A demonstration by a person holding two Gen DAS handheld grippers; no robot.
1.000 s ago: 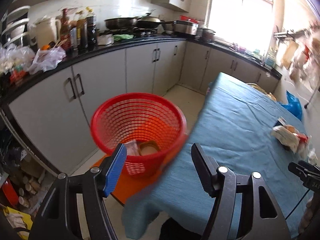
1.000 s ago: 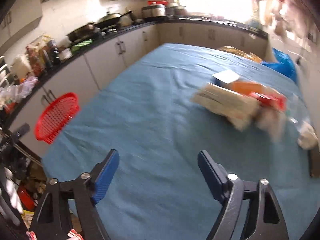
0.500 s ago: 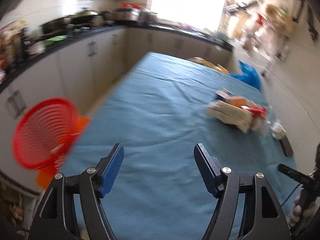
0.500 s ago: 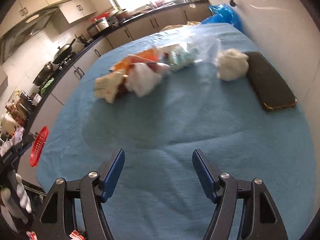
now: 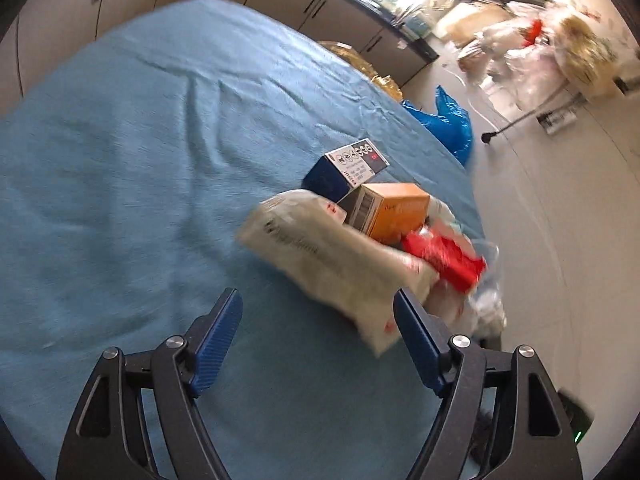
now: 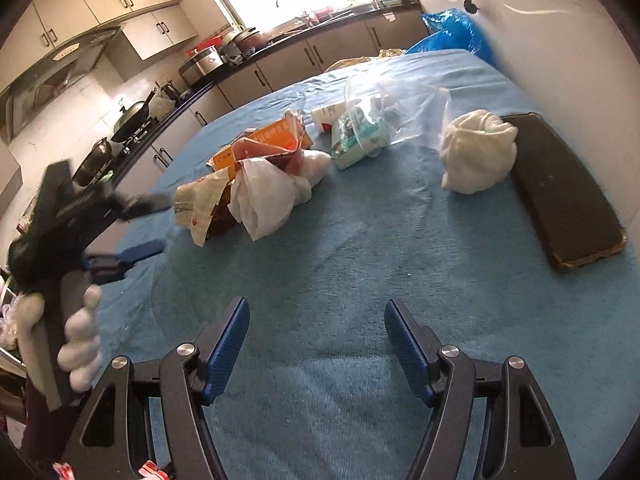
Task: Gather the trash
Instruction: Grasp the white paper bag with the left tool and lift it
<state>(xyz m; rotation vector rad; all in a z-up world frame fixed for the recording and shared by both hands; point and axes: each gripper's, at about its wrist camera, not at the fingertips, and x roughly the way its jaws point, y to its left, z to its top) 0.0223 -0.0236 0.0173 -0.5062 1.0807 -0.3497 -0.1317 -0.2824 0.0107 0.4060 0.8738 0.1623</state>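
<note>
A heap of trash lies on the blue tablecloth (image 5: pixel 120 184): a pale paper bag (image 5: pixel 332 256), an orange carton (image 5: pixel 390 210), a red wrapper (image 5: pixel 444 258) and a dark blue box (image 5: pixel 344 168). My left gripper (image 5: pixel 318 344) is open and empty, just short of the paper bag. In the right wrist view the heap shows as the torn orange carton (image 6: pixel 264 142), a white plastic bag (image 6: pixel 264 196), a clear plastic bag (image 6: pixel 384 108) and a white crumpled wad (image 6: pixel 476 156). My right gripper (image 6: pixel 318 344) is open and empty over bare cloth. The left gripper (image 6: pixel 132 228) appears at the left there.
A dark flat case (image 6: pixel 564 188) lies at the table's right edge by the wall. A blue plastic bag (image 5: pixel 448 120) sits beyond the table's far corner. Kitchen counters with pots (image 6: pixel 208 60) run along the back. The red basket is out of view.
The left gripper has swung from the red basket over the table to the trash heap. The right gripper has turned toward the heap's right side. Both stayed open.
</note>
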